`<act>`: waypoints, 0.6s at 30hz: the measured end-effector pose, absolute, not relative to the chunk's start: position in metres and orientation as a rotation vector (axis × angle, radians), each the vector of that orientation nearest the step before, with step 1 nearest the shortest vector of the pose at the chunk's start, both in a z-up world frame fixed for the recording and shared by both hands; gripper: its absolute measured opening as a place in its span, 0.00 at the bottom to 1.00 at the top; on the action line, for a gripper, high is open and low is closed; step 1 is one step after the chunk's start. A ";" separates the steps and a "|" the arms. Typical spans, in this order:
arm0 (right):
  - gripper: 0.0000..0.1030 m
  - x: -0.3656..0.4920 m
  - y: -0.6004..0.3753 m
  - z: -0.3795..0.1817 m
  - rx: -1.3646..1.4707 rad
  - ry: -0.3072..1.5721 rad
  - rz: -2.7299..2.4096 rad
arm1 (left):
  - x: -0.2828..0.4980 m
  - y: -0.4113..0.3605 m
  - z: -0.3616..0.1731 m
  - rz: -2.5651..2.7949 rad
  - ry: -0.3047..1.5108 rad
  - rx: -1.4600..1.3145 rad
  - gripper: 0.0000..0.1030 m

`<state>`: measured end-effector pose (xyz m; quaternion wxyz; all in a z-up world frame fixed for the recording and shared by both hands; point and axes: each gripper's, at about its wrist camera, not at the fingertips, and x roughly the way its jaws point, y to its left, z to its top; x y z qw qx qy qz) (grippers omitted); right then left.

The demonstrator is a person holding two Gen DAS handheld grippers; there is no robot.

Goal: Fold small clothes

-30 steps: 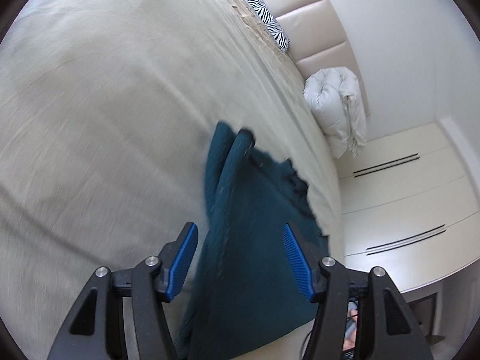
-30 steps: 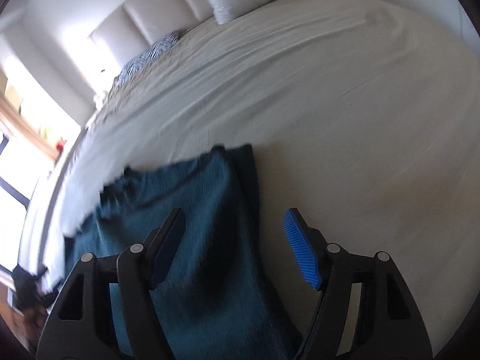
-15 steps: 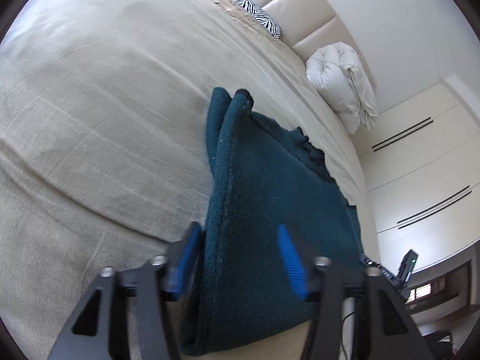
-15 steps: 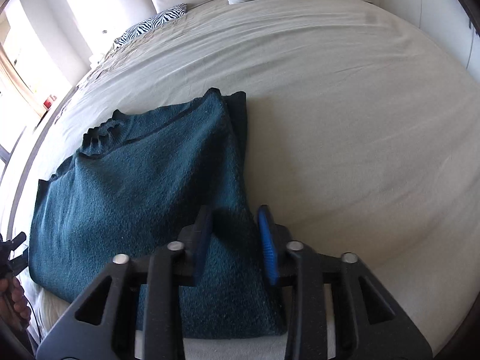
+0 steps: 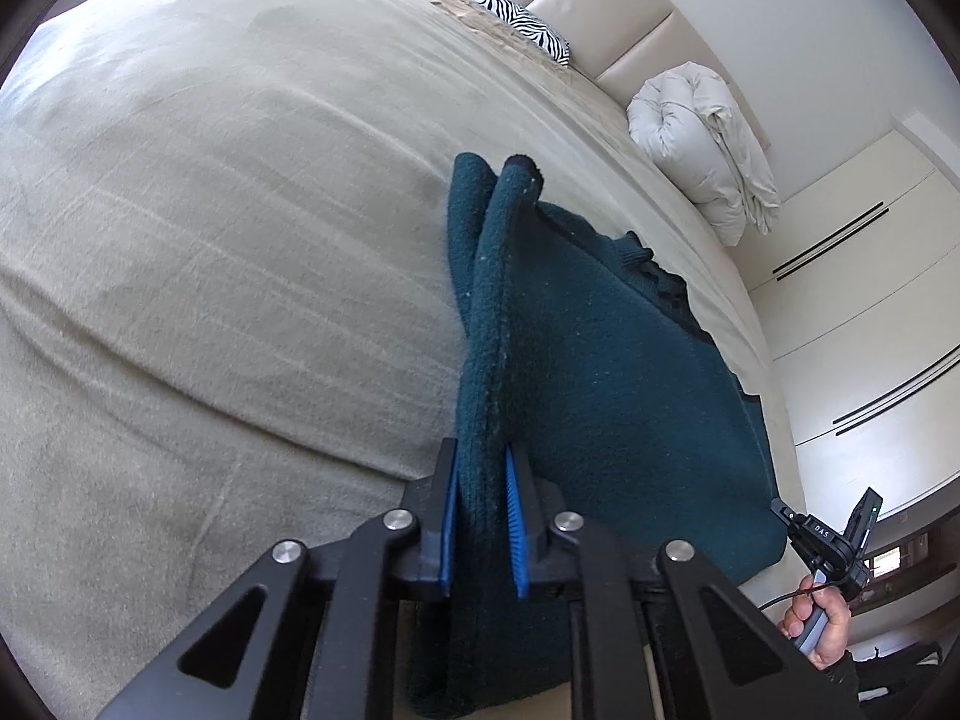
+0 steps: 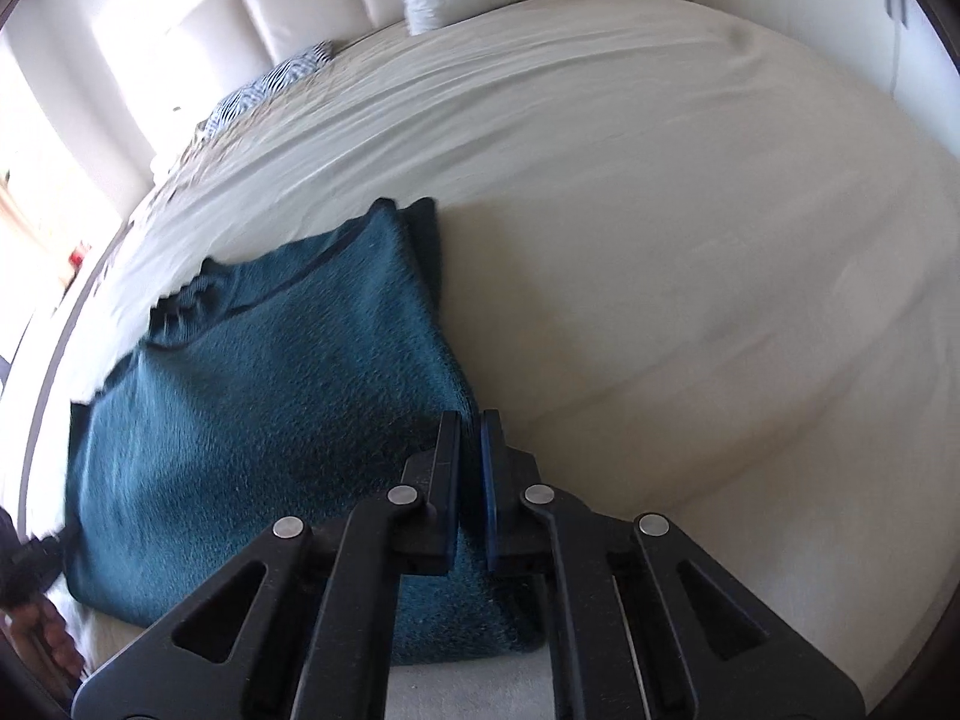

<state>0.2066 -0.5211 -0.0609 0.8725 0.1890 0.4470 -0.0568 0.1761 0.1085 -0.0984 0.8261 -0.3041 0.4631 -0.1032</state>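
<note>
Sweater (image 5: 600, 396): lies on bed (image 5: 210, 240), at its near edge. Left gripper (image 5: 483, 480): over one near corner of sweater, fabric between its jaws. Right gripper (image 6: 471, 450): at the other near corner. Patterned pillow (image 5: 510, 24), rolled duvet (image 5: 702, 138): far end, against headboard (image 5: 600, 6). Wardrobe (image 5: 870, 312): right of bed.

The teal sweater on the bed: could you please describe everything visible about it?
The teal sweater is a fuzzy knit with a darker ribbed collar, lying folded on the beige bedspread near its edge. The left tongs pinch its raised fold; the right tongs have just closed on its other edge.
</note>
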 end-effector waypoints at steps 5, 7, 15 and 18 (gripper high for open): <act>0.04 0.203 -0.527 -0.074 0.432 0.937 -0.136 | 0.173 0.114 -0.104 -0.227 0.978 -0.673 0.14; 0.04 0.201 -0.526 -0.078 0.434 0.932 -0.138 | 0.172 0.115 -0.105 -0.229 0.977 -0.685 0.14; 0.09 0.199 -0.533 -0.077 0.493 0.946 -0.096 | 0.169 0.123 -0.107 -0.249 0.970 -0.745 0.18; 0.13 0.192 -0.532 -0.067 0.504 0.920 -0.101 | 0.166 0.123 -0.095 -0.226 0.964 -0.724 0.25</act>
